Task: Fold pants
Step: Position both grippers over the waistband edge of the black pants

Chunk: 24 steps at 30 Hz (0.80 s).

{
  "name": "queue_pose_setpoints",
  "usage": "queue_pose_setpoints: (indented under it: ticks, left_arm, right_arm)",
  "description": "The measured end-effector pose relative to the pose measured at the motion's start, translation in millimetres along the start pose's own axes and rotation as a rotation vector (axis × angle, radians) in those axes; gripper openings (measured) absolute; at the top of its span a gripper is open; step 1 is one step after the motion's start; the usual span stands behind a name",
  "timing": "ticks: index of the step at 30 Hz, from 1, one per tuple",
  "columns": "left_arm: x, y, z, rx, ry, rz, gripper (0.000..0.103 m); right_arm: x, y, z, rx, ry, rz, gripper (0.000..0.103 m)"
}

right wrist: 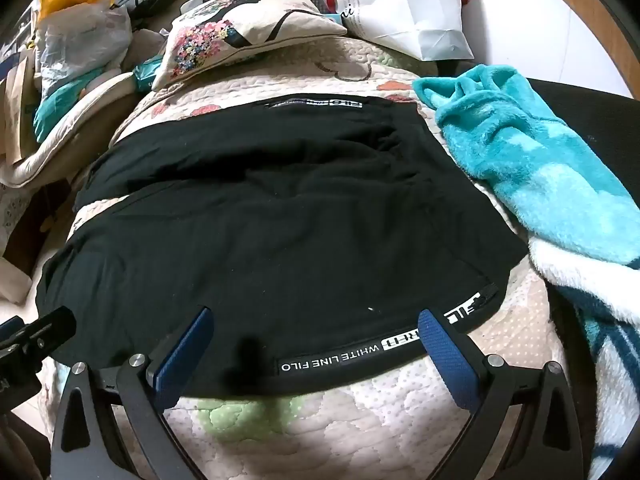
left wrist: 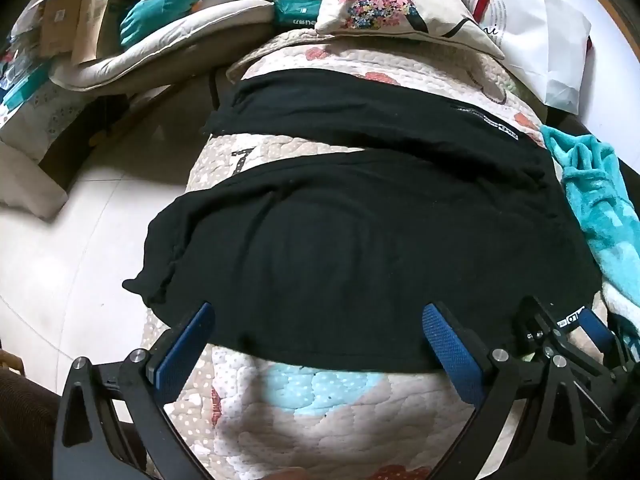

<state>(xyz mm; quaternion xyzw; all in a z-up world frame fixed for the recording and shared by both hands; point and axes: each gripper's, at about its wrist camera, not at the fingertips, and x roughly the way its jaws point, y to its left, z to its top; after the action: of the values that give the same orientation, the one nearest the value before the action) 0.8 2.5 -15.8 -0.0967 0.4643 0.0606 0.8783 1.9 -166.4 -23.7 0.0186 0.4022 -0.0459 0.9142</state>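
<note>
Black pants (left wrist: 340,248) lie spread flat on a quilted bed cover (left wrist: 320,412), the two legs running to the left and the waist at the right. A white lettered stripe (right wrist: 344,354) marks the near side seam. My left gripper (left wrist: 320,320) is open, its blue fingers (left wrist: 184,352) just above the near edge of the near leg. My right gripper (right wrist: 316,322) is open over the near hip edge of the pants (right wrist: 280,220), holding nothing. The right gripper shows at the right of the left wrist view (left wrist: 560,332).
A turquoise fleece blanket (right wrist: 532,168) lies right of the pants. A floral cushion (right wrist: 236,32) and a white paper bag (right wrist: 404,4) sit at the far end. Piled bags and bedding (left wrist: 152,20) lie far left. Pale floor tiles (left wrist: 60,248) lie left of the bed.
</note>
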Motion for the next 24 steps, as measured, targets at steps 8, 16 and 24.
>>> queue_pose_setpoints:
  ticks: [8, 16, 24]
  left_arm:
    - [11.9, 4.7, -0.6, -0.023, 0.034, 0.03, 0.103]
    - [6.5, 6.0, 19.6, -0.045, 0.045, 0.106, 0.103]
    - [9.0, -21.9, 40.5, 0.031, -0.011, 0.156, 0.103]
  right_arm:
    - [-1.6, -2.7, 0.6, 0.015, 0.022, 0.016, 0.103]
    - [-18.8, -6.2, 0.1, 0.035, 0.008, 0.082, 0.103]
    - [-39.4, -19.1, 15.7, -0.005, -0.103, 0.108, 0.103]
